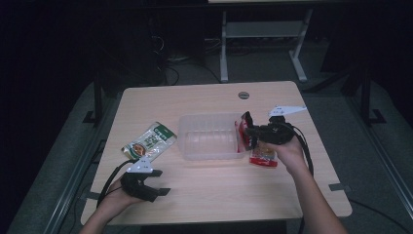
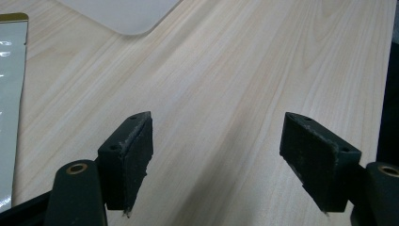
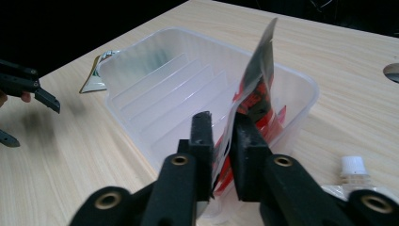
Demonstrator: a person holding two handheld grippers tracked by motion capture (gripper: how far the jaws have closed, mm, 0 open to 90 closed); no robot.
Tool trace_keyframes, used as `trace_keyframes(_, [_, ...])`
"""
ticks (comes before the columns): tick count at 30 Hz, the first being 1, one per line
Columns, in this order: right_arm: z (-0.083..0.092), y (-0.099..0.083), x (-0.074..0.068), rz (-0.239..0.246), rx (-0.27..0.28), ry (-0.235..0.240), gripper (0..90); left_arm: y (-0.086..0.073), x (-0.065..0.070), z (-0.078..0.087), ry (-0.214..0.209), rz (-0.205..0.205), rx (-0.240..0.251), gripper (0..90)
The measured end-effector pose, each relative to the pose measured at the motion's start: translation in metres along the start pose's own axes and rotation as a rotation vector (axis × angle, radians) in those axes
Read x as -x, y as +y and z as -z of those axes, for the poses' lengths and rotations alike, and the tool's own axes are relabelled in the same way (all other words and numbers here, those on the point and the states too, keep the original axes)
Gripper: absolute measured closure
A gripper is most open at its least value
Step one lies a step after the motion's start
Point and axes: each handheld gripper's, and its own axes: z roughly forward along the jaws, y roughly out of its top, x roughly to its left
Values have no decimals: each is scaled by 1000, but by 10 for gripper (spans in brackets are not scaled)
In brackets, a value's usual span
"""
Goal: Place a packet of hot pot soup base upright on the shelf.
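Note:
A clear plastic container stands mid-table. A red pouch stands on edge inside its right end, leaning on the wall. My right gripper straddles the pouch's lower edge from the right; the jaws stand slightly apart with a narrow gap beside the thin pouch, so they do not clamp it. From above, the right gripper sits at the container's right rim. My left gripper rests open near the front left edge, with only bare wood between its jaws. A green and white pouch lies left of the container.
A second red pouch with a white cap lies on the table under the right hand, its cap just right of the container. A round cable grommet sits near the far edge. A table frame stands on the floor beyond.

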Motion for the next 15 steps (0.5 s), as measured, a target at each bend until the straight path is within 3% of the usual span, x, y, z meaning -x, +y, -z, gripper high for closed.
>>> trace_keyframes(7, [10,1,-3,-1,23,-18,544,0,0,1,-1,-9,-7,257])
trace_keyframes(15, [27,-2,-5,-11,27,-29,420,-1,-1,1,-2,-6,-8,258])
